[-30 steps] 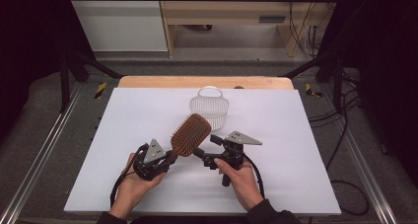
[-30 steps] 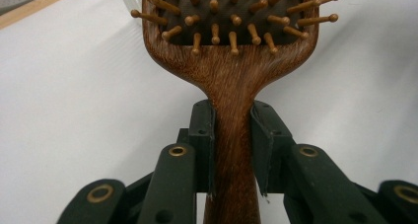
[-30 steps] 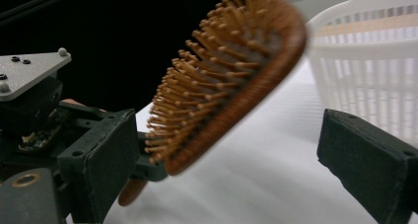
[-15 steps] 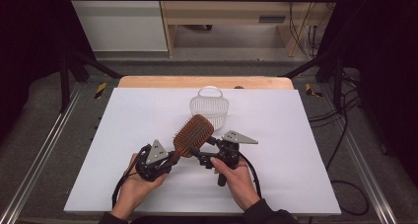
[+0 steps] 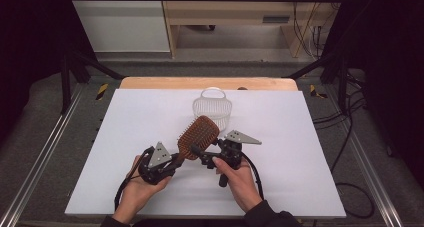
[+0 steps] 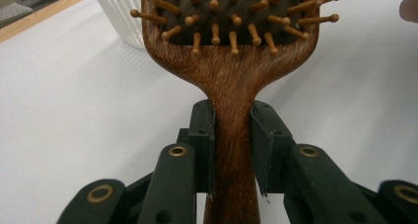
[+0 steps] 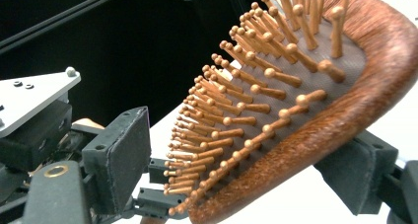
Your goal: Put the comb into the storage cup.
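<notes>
A wooden paddle hairbrush [image 5: 200,132] with wooden pins is held above the white table, pins facing up. My left gripper [image 5: 172,161] is shut on its handle [image 6: 231,150], one jaw on each side [image 6: 231,120]. My right gripper [image 5: 196,151] comes in from the right and is open, its jaws straddling the brush head [image 7: 305,110]. One pad [image 7: 123,155] faces the pin tips with a small gap. The other pad [image 7: 360,169] sits against the head's back.
A white ribbed basket [image 5: 212,107] stands just behind the brush head, also seen as the white ribbed basket [image 6: 118,12] in the left gripper view. The white table top [image 5: 300,137] spreads to both sides, with a wooden strip [image 5: 210,83] along its far edge.
My right gripper has moved left to the brush, and its jaws now stand on either side of the head. The brush has shifted slightly right and up in my left gripper.
</notes>
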`<state>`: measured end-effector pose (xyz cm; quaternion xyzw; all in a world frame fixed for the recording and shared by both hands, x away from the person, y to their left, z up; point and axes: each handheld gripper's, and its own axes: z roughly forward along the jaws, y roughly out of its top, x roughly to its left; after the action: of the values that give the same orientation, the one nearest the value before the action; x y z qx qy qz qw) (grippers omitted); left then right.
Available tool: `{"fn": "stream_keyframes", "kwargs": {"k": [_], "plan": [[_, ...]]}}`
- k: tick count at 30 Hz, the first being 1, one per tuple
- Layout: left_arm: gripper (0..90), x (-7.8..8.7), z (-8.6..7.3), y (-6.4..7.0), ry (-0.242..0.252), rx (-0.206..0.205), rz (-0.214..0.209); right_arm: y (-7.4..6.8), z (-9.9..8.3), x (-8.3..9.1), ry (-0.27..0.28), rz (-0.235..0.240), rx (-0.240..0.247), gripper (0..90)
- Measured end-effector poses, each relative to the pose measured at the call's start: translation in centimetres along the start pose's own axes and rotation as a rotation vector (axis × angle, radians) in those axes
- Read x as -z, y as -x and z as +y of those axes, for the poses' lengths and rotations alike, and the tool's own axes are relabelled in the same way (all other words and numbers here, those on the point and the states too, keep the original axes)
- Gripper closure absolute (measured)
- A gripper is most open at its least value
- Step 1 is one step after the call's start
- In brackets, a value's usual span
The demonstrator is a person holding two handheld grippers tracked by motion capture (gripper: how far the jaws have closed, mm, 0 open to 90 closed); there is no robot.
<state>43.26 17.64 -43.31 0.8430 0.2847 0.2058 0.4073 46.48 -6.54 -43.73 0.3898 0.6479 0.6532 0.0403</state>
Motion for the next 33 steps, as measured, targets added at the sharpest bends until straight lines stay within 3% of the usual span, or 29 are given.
{"fn": "stream_keyframes", "kwargs": {"k": [8,14,33], "plan": [[72.7,0.4,0.1,-0.2,0.011,0.000,0.018,-0.2,0.4,-0.6,0.029,-0.010,-0.039,27.5],[72.8,0.5,0.2,-0.2,0.015,-0.004,0.023,-0.3,0.6,-0.7,0.030,-0.020,-0.040,31.0],[72.7,0.6,0.6,0.4,0.039,-0.027,0.019,-0.6,1.2,-1.0,0.042,-0.025,-0.049,28.7]]}}
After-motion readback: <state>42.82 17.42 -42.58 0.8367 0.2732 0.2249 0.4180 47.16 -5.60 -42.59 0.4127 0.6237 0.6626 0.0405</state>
